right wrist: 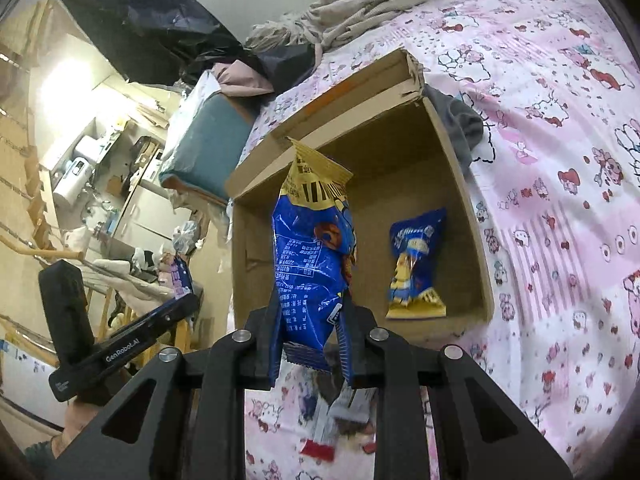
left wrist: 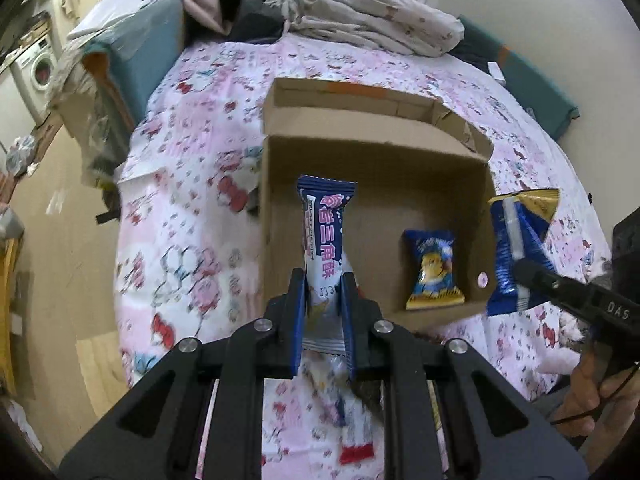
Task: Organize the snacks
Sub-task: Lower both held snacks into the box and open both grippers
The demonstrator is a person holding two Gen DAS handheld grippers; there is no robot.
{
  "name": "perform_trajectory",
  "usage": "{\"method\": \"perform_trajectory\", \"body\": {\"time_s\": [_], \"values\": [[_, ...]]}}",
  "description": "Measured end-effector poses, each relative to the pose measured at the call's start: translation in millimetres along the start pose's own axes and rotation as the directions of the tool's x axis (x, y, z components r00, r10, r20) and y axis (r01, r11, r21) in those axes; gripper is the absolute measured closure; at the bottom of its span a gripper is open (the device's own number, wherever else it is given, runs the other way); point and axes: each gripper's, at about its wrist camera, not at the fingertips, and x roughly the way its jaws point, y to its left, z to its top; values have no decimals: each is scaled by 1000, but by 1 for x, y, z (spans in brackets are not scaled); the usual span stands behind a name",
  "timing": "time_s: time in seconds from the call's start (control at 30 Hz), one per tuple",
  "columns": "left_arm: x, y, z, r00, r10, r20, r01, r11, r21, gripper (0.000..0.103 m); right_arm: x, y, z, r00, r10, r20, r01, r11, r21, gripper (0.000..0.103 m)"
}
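An open cardboard box point(left wrist: 372, 148) lies on the pink patterned bedsheet; it also shows in the right wrist view point(right wrist: 400, 140). One blue-and-yellow snack pack point(left wrist: 434, 270) lies inside it, also seen in the right wrist view point(right wrist: 416, 264). My left gripper point(left wrist: 323, 284) is shut on a white-and-blue snack pack point(left wrist: 326, 236), held upright in front of the box's near edge. My right gripper point(right wrist: 310, 308) is shut on a blue-and-gold snack bag point(right wrist: 314, 248), held at the box's near edge. That bag point(left wrist: 516, 248) shows at the box's right side in the left wrist view.
More snack wrappers point(right wrist: 340, 420) lie on the sheet point(left wrist: 192, 208) under the grippers. Crumpled bedding point(left wrist: 360, 8) and a teal cushion point(left wrist: 136, 52) sit beyond the box. The bed edge drops to the floor point(left wrist: 60, 220) at left.
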Motion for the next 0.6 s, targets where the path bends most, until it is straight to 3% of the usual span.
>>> {"method": "perform_trajectory", "body": {"time_s": [0.37,0.6], "values": [[50,-12,12,1000,-4,3,4,999,47,89,42,-9,24,995,-90,-38,90,996,-26,79],[73,0,11,999,-33,-4,33,999,-7,89,74,-14,22,988,-127,-83,125,992,-31,79]]}}
